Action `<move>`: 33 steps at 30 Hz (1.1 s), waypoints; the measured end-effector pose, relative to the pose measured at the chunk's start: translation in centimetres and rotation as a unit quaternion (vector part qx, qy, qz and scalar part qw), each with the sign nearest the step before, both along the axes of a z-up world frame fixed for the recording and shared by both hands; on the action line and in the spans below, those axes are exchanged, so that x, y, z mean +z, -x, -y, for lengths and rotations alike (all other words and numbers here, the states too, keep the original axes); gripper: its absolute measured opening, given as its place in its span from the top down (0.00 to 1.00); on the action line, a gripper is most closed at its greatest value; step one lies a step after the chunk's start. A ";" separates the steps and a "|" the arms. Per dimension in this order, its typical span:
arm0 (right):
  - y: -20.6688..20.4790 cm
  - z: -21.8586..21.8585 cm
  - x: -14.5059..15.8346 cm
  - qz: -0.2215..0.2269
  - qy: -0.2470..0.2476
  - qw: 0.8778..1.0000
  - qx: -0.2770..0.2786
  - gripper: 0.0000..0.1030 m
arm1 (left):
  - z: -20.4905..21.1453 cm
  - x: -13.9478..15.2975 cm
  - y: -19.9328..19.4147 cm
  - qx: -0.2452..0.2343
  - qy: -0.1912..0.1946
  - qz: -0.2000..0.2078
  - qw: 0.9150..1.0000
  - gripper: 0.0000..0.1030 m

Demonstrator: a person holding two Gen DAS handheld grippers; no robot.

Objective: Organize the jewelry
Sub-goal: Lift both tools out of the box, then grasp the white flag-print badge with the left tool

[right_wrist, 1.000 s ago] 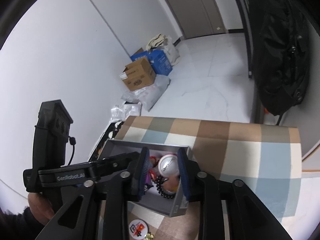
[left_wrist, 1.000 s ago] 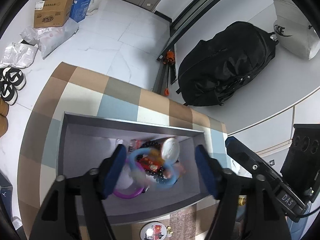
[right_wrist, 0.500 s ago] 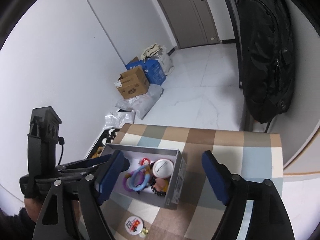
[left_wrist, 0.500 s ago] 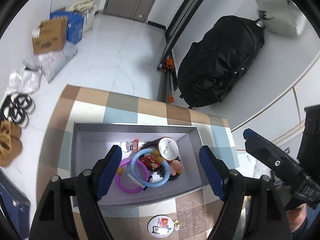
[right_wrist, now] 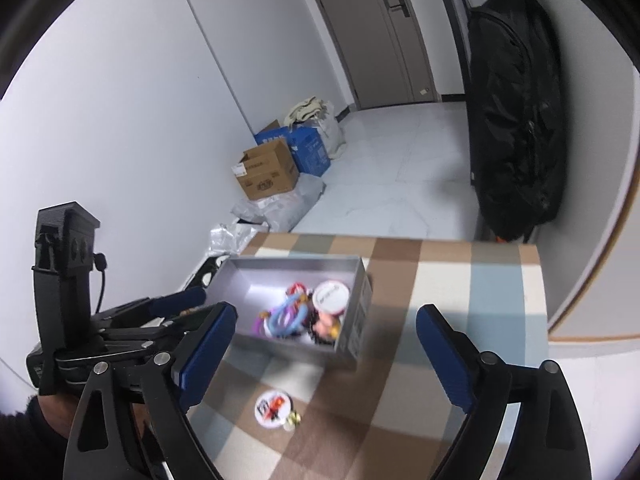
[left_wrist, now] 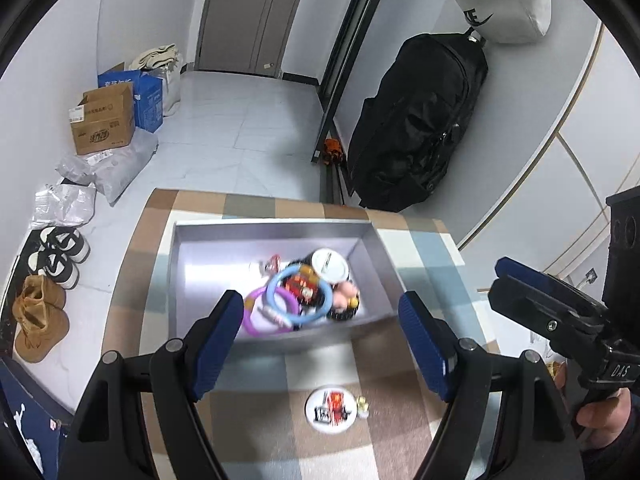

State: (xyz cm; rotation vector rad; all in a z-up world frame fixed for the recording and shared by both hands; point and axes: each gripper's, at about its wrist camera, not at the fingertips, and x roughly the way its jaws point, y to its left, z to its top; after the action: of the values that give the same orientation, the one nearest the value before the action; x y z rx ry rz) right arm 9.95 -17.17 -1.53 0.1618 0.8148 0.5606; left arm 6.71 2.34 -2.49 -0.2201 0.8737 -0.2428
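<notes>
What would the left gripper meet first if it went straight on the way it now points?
Probably the near wall of the grey box, or the purple ring just behind it. The left gripper is open and empty. Depth is hard to judge.

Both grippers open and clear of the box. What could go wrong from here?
1. The round badge and the small charm beside it lie flat on the tablecloth; fingers may pinch cloth instead.
2. The blue ring overlaps the purple ring in the grey box; adding items may tangle them further.
</notes>
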 end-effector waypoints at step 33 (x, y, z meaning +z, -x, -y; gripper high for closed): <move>5.0 1.6 -1.5 -0.007 0.024 0.999 -0.034 0.00 | 3.4 -7.1 3.5 -0.105 -0.159 -0.101 0.976 0.16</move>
State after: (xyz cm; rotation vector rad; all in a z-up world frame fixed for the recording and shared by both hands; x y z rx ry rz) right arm 4.95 -18.75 -3.04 0.1480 0.8326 0.4758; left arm 3.23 -1.03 -9.63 0.1500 1.1263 -0.2753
